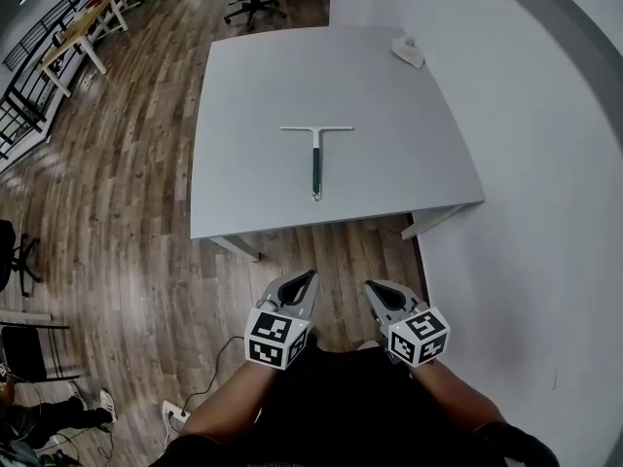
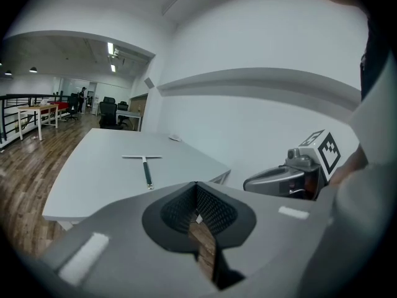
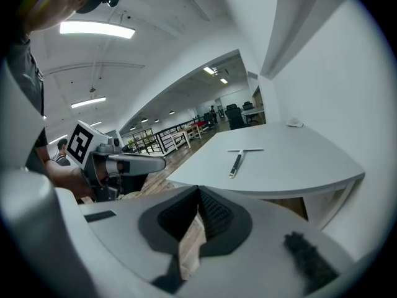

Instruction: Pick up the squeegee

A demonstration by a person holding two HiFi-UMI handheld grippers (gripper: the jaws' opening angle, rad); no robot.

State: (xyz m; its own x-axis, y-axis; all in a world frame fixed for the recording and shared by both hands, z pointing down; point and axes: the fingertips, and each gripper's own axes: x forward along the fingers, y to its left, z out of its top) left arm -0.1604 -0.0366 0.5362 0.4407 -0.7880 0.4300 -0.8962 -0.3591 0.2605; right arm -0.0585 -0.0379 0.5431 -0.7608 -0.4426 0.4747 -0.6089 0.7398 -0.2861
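two grippers hang short of the table, neither holding anything.

head view: the left gripper (image 1: 310, 278) and right gripper (image 1: 371, 287) sit side by side above wood floor (image 1: 146, 212), each with jaws closed tip to tip, probably because no reach has begun. the squeegee (image 1: 316, 159) lies flat on the grey table (image 1: 243, 95), well ahead of both. its handle end is nearest them, the likelier end to take.

left gripper view: jaws meet, empty. the squeegee lies ahead, slightly left.

right gripper view: jaws together on nothing. the squeegee lies ahead, slightly right.

a small pale object (image 1: 407, 53) at the far table corner is too small to identify, and so is the blade's edge.
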